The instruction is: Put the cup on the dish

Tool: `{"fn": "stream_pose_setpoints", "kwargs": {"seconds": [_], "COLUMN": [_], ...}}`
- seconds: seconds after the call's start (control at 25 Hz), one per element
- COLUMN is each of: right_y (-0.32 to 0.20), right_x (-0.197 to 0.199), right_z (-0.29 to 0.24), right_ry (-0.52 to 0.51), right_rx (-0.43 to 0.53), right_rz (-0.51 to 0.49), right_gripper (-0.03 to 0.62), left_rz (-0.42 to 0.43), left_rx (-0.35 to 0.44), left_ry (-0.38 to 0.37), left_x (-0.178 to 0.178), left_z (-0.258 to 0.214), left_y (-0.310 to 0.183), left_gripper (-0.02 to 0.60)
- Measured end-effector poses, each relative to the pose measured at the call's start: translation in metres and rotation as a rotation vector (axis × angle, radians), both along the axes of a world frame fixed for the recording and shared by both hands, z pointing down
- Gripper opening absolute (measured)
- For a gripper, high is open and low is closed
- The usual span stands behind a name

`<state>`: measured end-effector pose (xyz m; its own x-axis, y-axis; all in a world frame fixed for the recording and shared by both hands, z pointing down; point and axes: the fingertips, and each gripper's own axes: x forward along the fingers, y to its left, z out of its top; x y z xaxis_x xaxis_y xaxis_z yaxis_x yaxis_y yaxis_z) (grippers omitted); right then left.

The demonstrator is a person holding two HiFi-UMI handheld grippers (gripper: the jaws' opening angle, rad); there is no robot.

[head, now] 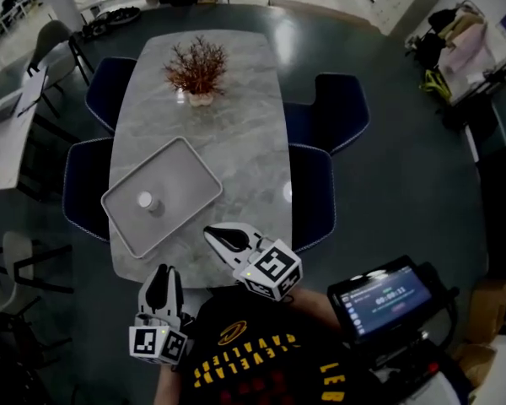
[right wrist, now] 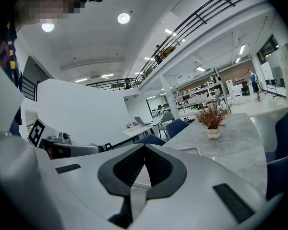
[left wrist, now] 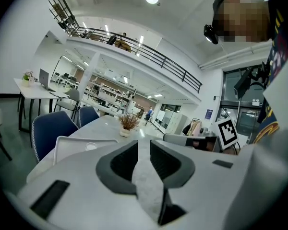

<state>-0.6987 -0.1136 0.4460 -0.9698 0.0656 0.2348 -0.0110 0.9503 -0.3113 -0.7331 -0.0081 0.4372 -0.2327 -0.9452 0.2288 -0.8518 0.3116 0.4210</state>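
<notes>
White cup stands on dish, well apart from fingers.

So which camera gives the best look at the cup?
The head view: it looks down on the cup, which stands in full view on the tray. The left gripper view shows only its top above the tray's wall. The right gripper view shows just a tray corner and no cup.

White left gripper, white right gripper, black shirt
Grey pads, black-and-white square marks on cubes, yellow letters on shirt.
</notes>
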Motion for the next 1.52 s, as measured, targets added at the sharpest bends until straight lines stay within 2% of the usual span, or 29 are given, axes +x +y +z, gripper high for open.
{"fn": "stream_pose_setpoints", "kwargs": {"seconds": [0.6, 1.32, 1.52], "right_y": [0.006, 0.007, 0.012], "right_x": [-0.007, -0.005, -0.017], "right_z": [-0.015, -0.024, -0.015], "right_ry": [-0.040, -0.054, -0.054], "right_rx": [0.035, 0.051, 0.054], "right_rz": [-0.032, -0.025, -0.027], "right_gripper": [0.003, 0.003, 0.003], "left_rz": [-0.040, -0.059, -0.060], "left_rx": [0.035, 0.019, 0.019], "left_ry": [-0.016, 0.005, 0.007], "left_x": [-0.010, -0.009, -0.021], "left_z": [0.002, -0.002, 0.009], "left_y": [0.005, 0.008, 0.013], "left_gripper": [0.081, 0.081, 0.081]}}
